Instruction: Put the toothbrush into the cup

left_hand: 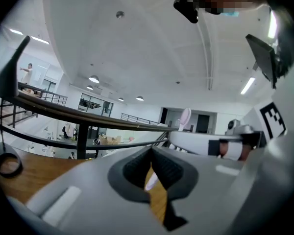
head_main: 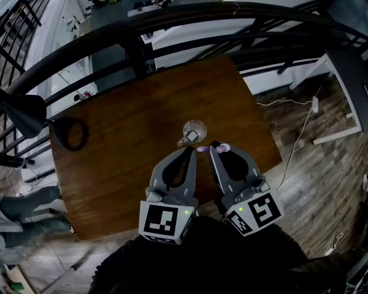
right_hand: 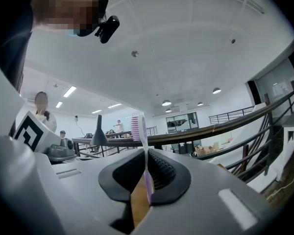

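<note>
- The white-and-purple plastic toothbrush (right_hand: 145, 164) is up off the table, standing upright with its pink bristle head on top and its handle running down between the pads.
- The right claw (right_hand: 146, 153) is pinching that toothbrush low on the handle. The grip leaves the long upper part free, and my read is that this keeps the brush steady for the carry.
- Just ahead of the claw tips sits the clear round glass cup (head_main: 194, 130), mouth up. Something pale lies near its base, but I can't make out what.
- So the toothbrush is near the cup and not yet in it. The next move looks like bringing 1 end over the rim and letting it drop inside.
- The left claw (left_hand: 151, 153) rides right beside the right one, pads pressed together at the tips and gripping nothing I can name. A pale sliver shows through the gap below them.
- Judging by its place, the left claw is there to steady the cup if needed.
- Everything rests on the dark brown wooden tabletop (head_main: 122, 164), with a black ring-shaped object (head_main: 84, 133) well apart at its left edge.
- Beyond the tabletop curves a black metal railing (head_main: 172, 16), so the cup stands well back from that edge.
</note>
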Available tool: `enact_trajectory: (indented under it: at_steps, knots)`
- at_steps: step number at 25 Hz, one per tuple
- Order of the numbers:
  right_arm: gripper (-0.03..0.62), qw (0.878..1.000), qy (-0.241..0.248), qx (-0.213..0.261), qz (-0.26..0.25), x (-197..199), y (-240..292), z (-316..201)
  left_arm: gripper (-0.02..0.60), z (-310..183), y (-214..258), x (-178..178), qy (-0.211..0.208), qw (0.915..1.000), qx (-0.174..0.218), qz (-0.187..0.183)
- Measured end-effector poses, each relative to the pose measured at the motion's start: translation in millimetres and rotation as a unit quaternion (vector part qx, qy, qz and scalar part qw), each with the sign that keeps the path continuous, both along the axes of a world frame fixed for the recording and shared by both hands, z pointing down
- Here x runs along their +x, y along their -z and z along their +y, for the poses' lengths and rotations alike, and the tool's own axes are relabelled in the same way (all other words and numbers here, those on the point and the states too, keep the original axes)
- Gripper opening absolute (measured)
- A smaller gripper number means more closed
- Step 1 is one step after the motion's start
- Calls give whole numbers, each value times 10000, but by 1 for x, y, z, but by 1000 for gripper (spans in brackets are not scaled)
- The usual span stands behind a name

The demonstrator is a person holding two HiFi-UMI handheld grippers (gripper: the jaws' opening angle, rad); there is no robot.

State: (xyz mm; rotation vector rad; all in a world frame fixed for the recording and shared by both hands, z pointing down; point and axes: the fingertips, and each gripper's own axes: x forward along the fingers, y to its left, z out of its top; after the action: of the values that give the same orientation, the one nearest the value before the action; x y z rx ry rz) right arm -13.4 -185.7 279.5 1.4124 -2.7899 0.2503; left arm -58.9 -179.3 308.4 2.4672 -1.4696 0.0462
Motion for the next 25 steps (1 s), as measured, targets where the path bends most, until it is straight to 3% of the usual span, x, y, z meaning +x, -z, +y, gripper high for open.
enact_trajectory:
  at_steps: [7, 25]
  knots:
    - [18, 9998, 180, -29, 29, -7, -6, -27, 9, -28, -3, -3, 142, 9999, -11, -28]
    - [18, 9962, 312, -796, 154, -6, -73, -95, 9, -88, -58, -7, 397, 9947, -945, -41]
